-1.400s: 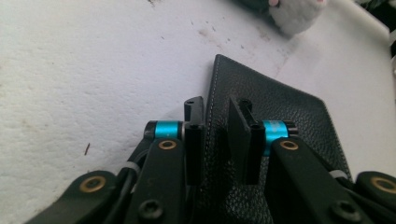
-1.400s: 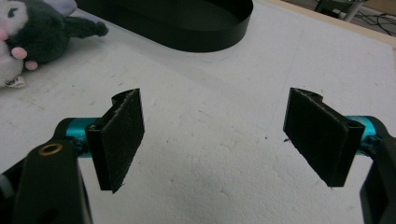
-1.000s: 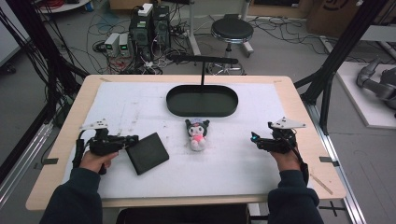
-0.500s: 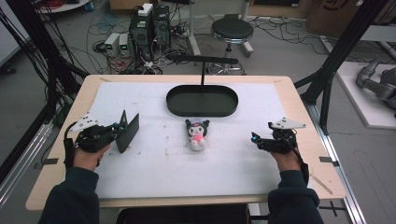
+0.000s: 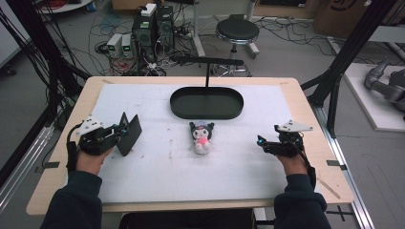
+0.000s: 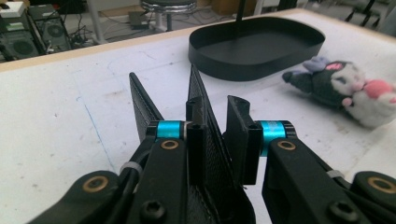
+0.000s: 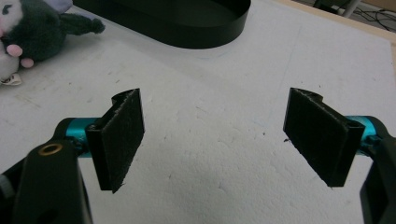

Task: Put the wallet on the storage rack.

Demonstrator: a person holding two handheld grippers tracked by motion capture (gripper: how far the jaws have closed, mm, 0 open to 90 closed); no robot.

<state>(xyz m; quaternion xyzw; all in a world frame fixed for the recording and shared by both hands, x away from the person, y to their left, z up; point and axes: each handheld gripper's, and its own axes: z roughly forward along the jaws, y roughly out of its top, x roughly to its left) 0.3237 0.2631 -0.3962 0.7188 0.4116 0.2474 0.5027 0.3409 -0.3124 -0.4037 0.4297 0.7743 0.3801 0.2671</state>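
hidden: black flat case (image 6: 205,140) lower part behind left claw (image 6: 215,116) | cut off: plush toy (image 7: 28,32) by frame edge

One black oval tray (image 5: 206,102), one plush toy (image 5: 202,137), one black wallet (image 5: 128,134), two grippers.

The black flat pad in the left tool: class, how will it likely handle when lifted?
The black flat pad probably stays stiff: it stands on edge in the left tool without drooping. Likely light, being thin. Its textured face suggests little slipping.

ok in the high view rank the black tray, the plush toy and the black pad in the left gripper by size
1. black tray
2. black pad, held on edge, so its true size is unsure
3. plush toy, close to the pad
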